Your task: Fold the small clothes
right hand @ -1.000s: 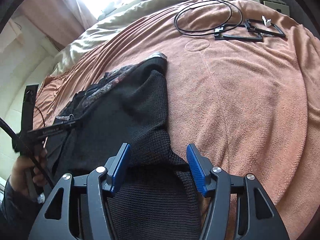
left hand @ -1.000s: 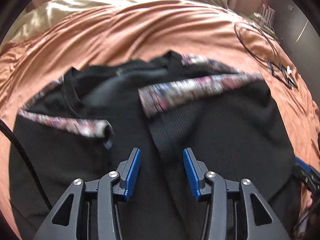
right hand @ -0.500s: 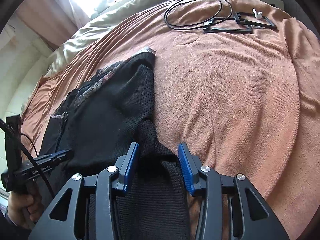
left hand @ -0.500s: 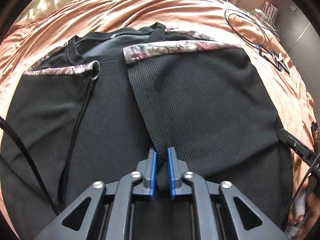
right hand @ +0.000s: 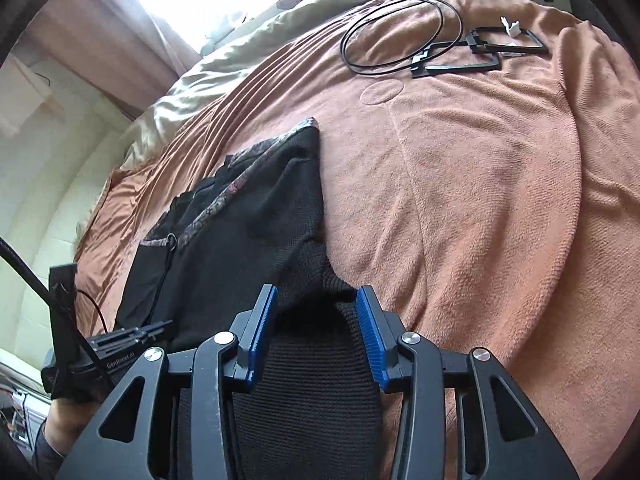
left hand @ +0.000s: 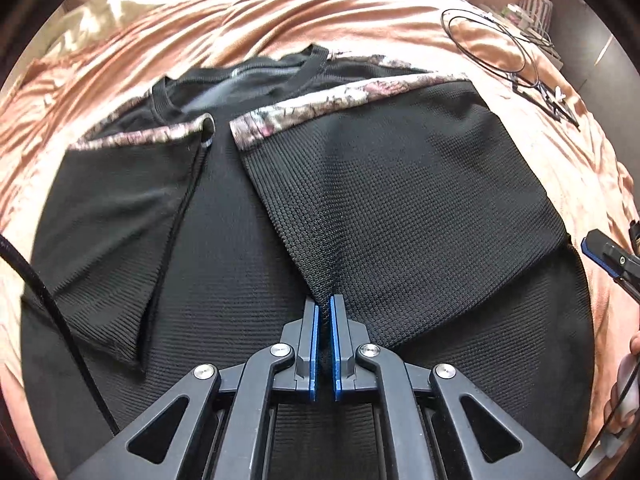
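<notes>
A: Item one?
B: Black waffle-knit top with floral-print cuffs (left hand: 400, 208), lying flat on the bed's salmon-orange terry blanket (right hand: 480, 184), both sleeves folded inward across the body, neckline pointing away from the left wrist camera.
A: Left claw?
B: Left claw (left hand: 324, 312) is clenching on the lower corner of the folded right-hand sleeve, blue pads pinching the knit between them.
A: Right claw?
B: Right claw (right hand: 316, 300) is standing released, blue pads spread apart, straddling a raised ridge of the same top at its edge next to bare blanket. Whether the pads are touching the cloth, I cannot tell.
A: Other stock?
B: Coiled thin black cable (right hand: 400, 28) and flat black rectangular frames (right hand: 480, 56), lying on the blanket well apart from the top. Beige quilt (right hand: 240, 56) is lying beyond.
</notes>
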### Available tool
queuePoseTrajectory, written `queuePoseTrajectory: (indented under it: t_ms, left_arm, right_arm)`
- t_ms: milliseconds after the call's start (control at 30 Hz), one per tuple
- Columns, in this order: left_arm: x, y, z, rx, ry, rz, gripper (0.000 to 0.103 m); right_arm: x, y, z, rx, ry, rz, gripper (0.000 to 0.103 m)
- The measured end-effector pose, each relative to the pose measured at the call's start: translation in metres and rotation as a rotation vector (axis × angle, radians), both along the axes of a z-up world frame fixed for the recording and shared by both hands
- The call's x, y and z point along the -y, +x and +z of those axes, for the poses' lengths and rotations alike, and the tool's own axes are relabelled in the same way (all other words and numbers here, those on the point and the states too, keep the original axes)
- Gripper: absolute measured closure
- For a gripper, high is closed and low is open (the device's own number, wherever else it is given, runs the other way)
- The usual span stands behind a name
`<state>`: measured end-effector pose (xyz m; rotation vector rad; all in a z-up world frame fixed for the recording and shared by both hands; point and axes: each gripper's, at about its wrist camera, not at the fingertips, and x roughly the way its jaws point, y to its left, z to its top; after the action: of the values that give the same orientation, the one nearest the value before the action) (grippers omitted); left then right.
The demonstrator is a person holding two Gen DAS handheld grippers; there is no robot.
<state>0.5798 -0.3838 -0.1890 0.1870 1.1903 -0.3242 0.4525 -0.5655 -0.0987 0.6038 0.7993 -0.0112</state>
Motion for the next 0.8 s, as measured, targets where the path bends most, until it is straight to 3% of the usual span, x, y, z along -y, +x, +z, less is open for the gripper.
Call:
queuePoseTrajectory:
  t_ms: [167, 300, 400, 500, 600, 667, 733, 800]
  left_arm:
    - [0.004, 0.008, -0.004, 0.001, 0.031, -0.011, 0.097]
    - [-0.006, 0.019, -0.006, -0.054, -0.012, 0.021, 0.096]
    - [-0.02, 0.015, 0.009, -0.044, -0.047, 0.041, 0.095]
    - [-0.04, 0.004, 0.029, -0.014, -0.087, 0.048, 0.095]
    - [-0.07, -0.014, 0.053, 0.032, -0.125, 0.065, 0.094]
    - [-0.085, -0.025, 0.069, 0.078, -0.13, 0.064, 0.086]
    - [-0.103, -0.037, 0.081, 0.116, -0.156, 0.067, 0.07]
    - [-0.119, -0.046, 0.089, 0.137, -0.184, 0.077, 0.066]
  right_arm:
    - [0.002, 0.0, 0.001, -0.001, 0.007, -0.002, 0.064]
    - [-0.003, 0.001, 0.006, -0.006, -0.017, 0.002, 0.064]
    - [-0.004, -0.011, 0.02, 0.02, 0.011, -0.002, 0.064]
    - [-0.009, -0.03, 0.039, 0.044, -0.034, -0.022, 0.063]
    - [-0.021, -0.055, 0.058, 0.076, -0.094, -0.034, 0.055]
    - [-0.037, -0.069, 0.066, 0.087, -0.157, -0.022, 0.054]
    - [-0.05, -0.087, 0.073, 0.086, -0.193, -0.018, 0.054]
    - [-0.059, -0.107, 0.08, 0.098, -0.215, -0.033, 0.054]
